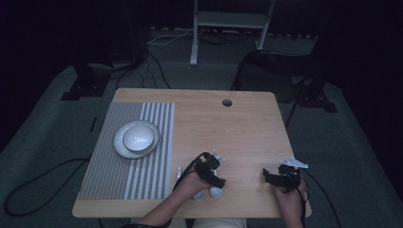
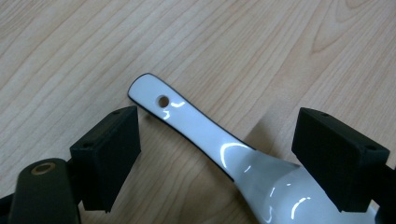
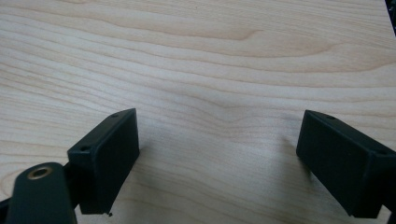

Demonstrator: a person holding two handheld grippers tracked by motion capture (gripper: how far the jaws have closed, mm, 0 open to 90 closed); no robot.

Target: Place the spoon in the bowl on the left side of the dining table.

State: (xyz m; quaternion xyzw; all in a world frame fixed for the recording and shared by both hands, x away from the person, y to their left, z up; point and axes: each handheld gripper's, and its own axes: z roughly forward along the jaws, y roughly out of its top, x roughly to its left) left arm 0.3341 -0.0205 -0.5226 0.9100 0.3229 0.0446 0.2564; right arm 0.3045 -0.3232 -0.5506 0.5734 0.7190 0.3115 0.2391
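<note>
My left gripper (image 1: 212, 176) is a matte black, blocky tool with a small pale grey three-cornered plate on top and a thin black cable trailing back along my bare forearm. Its two black jaws are thick rectangular blocks, each with a small screw hole in the top face; a brass-ringed hole sits in the rounded black part beside one. My right gripper (image 1: 272, 177) is built alike.

White spoon (image 2: 219, 144) on wood table (image 2: 261, 42), btwn open jaws, untouched
</note>
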